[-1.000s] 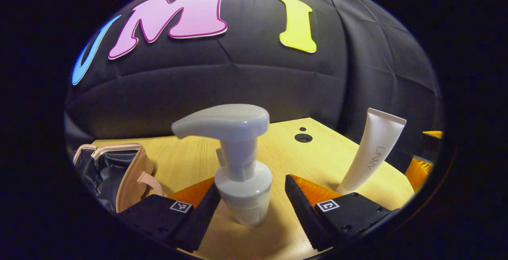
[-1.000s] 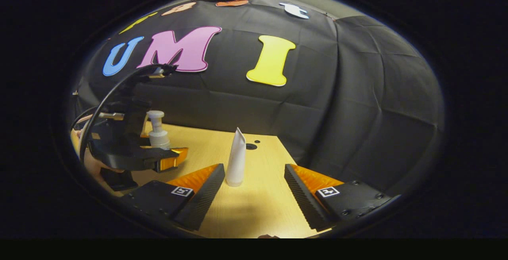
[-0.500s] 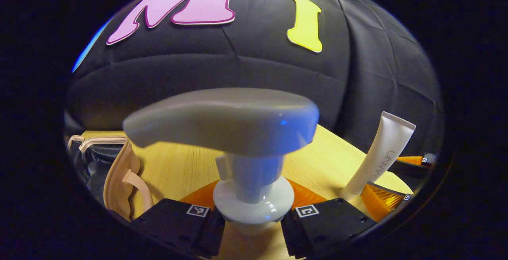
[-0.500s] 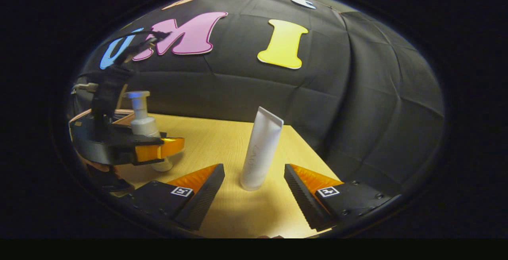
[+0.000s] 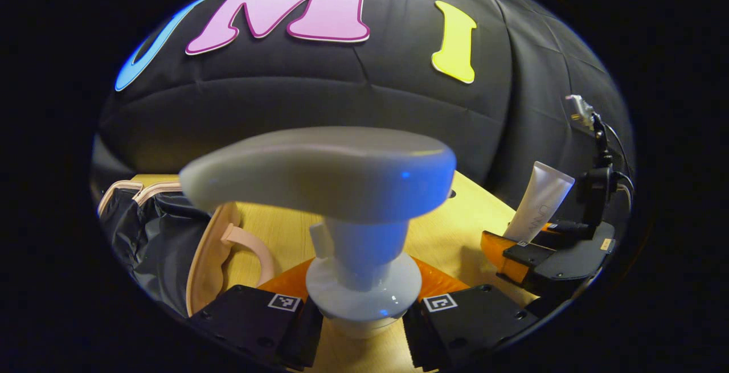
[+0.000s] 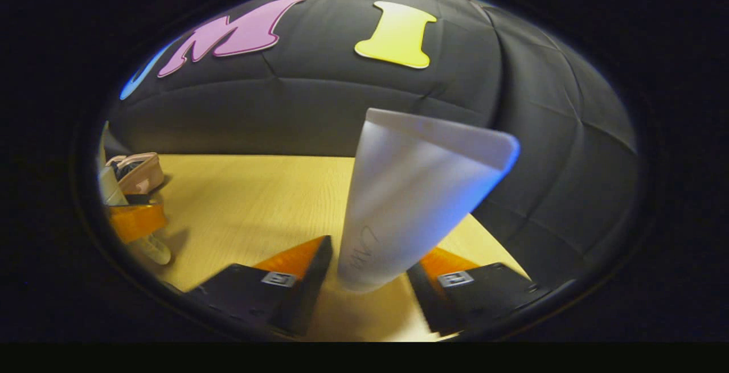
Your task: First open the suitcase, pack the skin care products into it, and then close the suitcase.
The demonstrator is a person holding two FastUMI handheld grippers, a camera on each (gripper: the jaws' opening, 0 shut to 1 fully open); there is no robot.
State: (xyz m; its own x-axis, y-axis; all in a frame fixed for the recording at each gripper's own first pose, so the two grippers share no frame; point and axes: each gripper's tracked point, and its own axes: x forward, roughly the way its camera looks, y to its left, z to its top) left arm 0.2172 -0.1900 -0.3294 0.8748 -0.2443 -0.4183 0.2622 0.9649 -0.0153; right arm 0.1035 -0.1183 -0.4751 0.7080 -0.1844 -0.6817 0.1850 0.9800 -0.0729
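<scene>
You clamp the left gripper (image 5: 361, 319) on the pump bottle (image 5: 347, 213) mid-table, suitcase (image 5: 171, 236) open at the left edge; right gripper (image 6: 370, 287) brackets the upright tube (image 6: 407, 202), contact unclear, ready for packing.

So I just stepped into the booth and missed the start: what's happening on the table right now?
A person is packing skin care products with two handheld grippers. The left gripper is closed around the neck of the pump bottle, which stands on the wooden table. The right gripper straddles the base of the white tube; whether its fingers press on it is unclear. The suitcase lies open to the left, with neither product in it yet.
</scene>
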